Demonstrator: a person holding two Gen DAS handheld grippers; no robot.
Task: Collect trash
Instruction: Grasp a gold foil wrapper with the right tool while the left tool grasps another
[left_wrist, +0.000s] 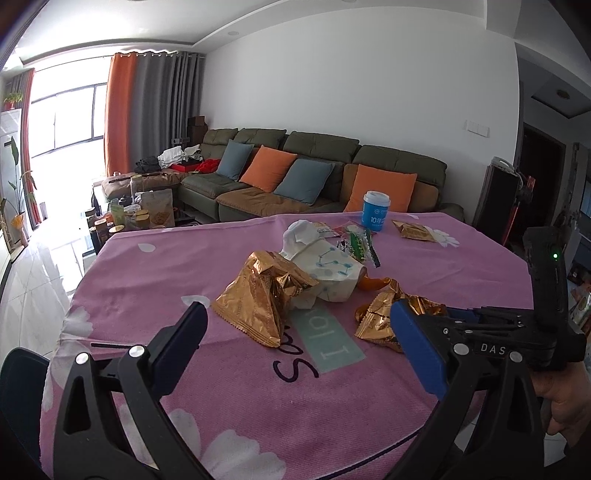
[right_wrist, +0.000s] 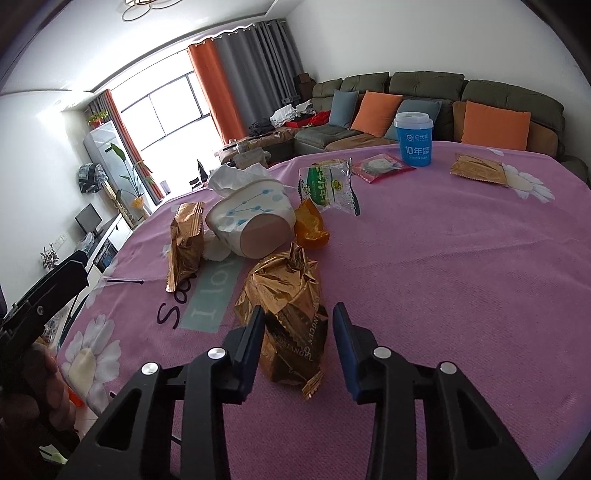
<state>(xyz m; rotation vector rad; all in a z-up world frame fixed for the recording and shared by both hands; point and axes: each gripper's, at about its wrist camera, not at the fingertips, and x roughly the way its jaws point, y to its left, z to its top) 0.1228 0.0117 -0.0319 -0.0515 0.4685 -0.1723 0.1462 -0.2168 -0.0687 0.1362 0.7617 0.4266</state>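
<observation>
Right now the right gripper (right_wrist: 299, 347) is straddling a crumpled gold wrapper (right_wrist: 286, 314) lying near the front of the bench (right_wrist: 461, 277), just this side of a tipped paper cup (right_wrist: 255, 218). Its jaws are standing partly apart around the foil, one pad touching, not yet clamping. Closing should be going slowly and low, since foil is springy and likely to slip. The left gripper (left_wrist: 295, 339) is hanging wide open and empty, near a second gold wrapper (left_wrist: 258, 295).
</observation>
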